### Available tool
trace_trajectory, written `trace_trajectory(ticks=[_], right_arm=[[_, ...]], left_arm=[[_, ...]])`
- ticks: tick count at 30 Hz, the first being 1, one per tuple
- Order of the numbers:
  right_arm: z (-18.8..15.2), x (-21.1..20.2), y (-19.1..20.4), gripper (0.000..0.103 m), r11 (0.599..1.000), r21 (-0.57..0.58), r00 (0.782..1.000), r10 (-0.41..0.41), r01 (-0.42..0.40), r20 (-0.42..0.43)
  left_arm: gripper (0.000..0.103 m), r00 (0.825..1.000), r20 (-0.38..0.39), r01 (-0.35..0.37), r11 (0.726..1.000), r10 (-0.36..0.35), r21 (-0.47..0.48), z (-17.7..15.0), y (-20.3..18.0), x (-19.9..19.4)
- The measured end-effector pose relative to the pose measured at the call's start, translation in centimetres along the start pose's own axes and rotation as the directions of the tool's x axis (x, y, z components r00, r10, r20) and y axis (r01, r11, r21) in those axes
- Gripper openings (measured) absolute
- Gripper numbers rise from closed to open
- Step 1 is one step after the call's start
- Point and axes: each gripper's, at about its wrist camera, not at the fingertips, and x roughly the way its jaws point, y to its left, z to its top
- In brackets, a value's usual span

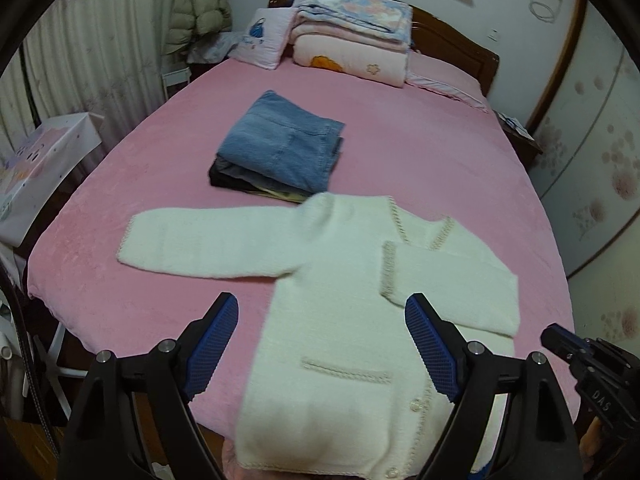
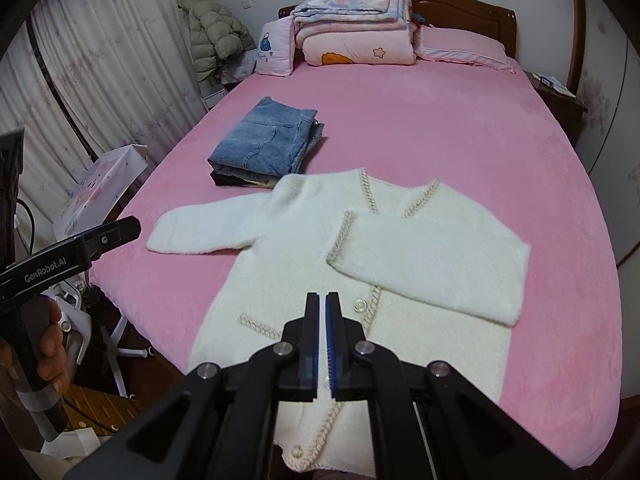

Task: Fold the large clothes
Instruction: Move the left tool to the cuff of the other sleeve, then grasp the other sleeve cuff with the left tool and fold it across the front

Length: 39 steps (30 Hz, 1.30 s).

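A white fuzzy cardigan (image 1: 340, 280) (image 2: 304, 248) lies face up on the pink bed (image 1: 420, 148) (image 2: 440, 128) near its front edge. Its right sleeve (image 2: 432, 264) is folded across the chest; its left sleeve (image 1: 200, 244) (image 2: 208, 224) lies stretched out to the left. My left gripper (image 1: 322, 340) is open and empty, held above the cardigan's lower half. My right gripper (image 2: 322, 300) is shut and empty, held above the cardigan's button line. The right gripper's tip also shows in the left wrist view (image 1: 560, 340).
A stack of folded jeans and dark clothes (image 1: 280, 148) (image 2: 264, 144) lies behind the cardigan. Folded quilts (image 1: 352, 40) (image 2: 356, 28) and pillows (image 2: 276, 46) sit at the headboard. A white box (image 2: 100, 188) and curtains stand left of the bed, a nightstand (image 2: 556, 96) to the right.
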Motion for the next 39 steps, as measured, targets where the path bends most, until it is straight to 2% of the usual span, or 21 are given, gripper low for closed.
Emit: trace_trajectory(ticks=[2, 9, 12, 15, 20, 25, 27, 31, 34, 36, 38, 39], right_arm=[[1.3, 1.0, 1.8, 0.013, 1.000, 0.003, 1.000, -0.006, 0.006, 0.013], [6.4, 6.1, 9.8, 0.013, 0.998, 0.008, 0.998, -0.058, 0.058, 0.016], [8.4, 9.0, 13.0, 0.013, 0.998, 0.026, 0.998, -0.065, 0.065, -0.005], [10.0, 12.4, 15.9, 0.013, 0.996, 0.077, 0.999, -0.038, 0.040, -0.026], [11.1, 18.2, 19.9, 0.013, 0.997, 0.071, 0.996, -0.028, 0.034, -0.082], [11.0, 23.5, 23.1, 0.013, 0.999, 0.028, 0.986, -0.031, 0.036, -0.163], [11.0, 25.0, 23.9, 0.013, 0.999, 0.022, 0.982, -0.027, 0.031, -0.185], [10.8, 27.3, 25.0, 0.013, 1.000, 0.007, 0.977, -0.028, 0.030, -0.211], [10.8, 28.9, 25.4, 0.013, 0.999, 0.003, 0.973, -0.041, 0.043, -0.226], [10.5, 29.9, 25.3, 0.013, 0.999, 0.008, 0.969, -0.049, 0.053, -0.243], [10.4, 30.9, 25.2, 0.013, 0.998, 0.021, 0.964, -0.049, 0.056, -0.261], [10.2, 31.4, 25.1, 0.013, 0.998, 0.033, 0.962, -0.042, 0.053, -0.271]], left_arm=[[0.085, 1.000, -0.014, -0.005, 1.000, 0.005, -0.008, 1.0, 2.6, 0.9], [0.085, 0.997, -0.081, -0.011, 0.998, 0.005, -0.070, 4.7, 15.3, 6.1], [0.085, 0.991, -0.130, -0.020, 0.994, 0.006, -0.110, 5.1, 20.5, 9.1], [0.085, 0.982, -0.191, -0.027, 0.984, -0.007, -0.176, 4.9, 25.8, 13.0], [0.085, 0.976, -0.217, -0.062, 0.944, -0.011, -0.324, 3.3, 33.9, 19.1], [0.084, 0.967, -0.252, -0.146, 0.874, 0.029, -0.463, 2.1, 41.0, 25.5], [0.084, 0.962, -0.269, -0.172, 0.851, 0.039, -0.496, 1.7, 43.1, 27.6], [0.084, 0.945, -0.327, -0.201, 0.797, 0.005, -0.570, 0.3, 46.4, 31.9], [0.084, 0.947, -0.320, -0.185, 0.779, -0.021, -0.599, -0.4, 47.1, 33.3], [0.084, 0.949, -0.313, -0.165, 0.782, -0.040, -0.601, -0.3, 47.1, 33.9], [0.078, 0.951, -0.301, -0.136, 0.781, -0.069, -0.610, -0.2, 47.0, 34.4], [0.062, 0.953, -0.289, -0.110, 0.780, -0.094, -0.616, -0.1, 46.9, 34.6]])
